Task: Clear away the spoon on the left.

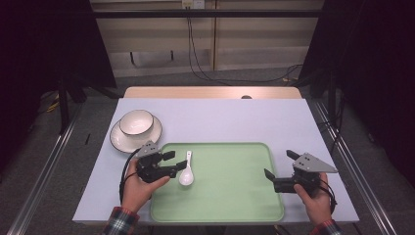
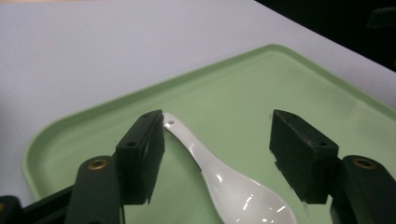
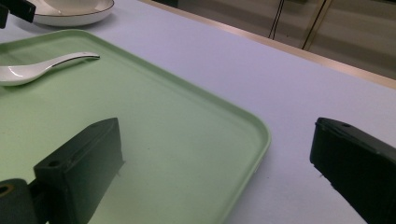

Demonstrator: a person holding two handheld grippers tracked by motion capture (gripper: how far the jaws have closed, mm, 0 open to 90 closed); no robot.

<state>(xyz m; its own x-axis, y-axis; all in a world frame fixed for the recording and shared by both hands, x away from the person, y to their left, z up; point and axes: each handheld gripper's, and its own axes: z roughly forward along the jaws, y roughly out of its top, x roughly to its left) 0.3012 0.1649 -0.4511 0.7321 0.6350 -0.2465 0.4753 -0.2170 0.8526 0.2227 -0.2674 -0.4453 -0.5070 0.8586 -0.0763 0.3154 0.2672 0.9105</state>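
Spoon [image 1: 186, 172] lying near the tray's [image 1: 230, 205] left edge, handle toward the far side. I am straddling it with my left gripper [image 1: 171, 164], jaws apart, gripping nothing. Closing should land on the handle's thin neck, squarely, or it will skid. Right gripper [image 1: 279, 165] idling wide at the tray's right edge.

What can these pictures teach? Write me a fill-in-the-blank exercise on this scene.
1. The white spoon lies on the ____ tray.
2. The bowl sits on a ____ beside the tray.
3. The left hand-held gripper has its jaws ____ around the spoon's handle.

Missing words: green; plate; open
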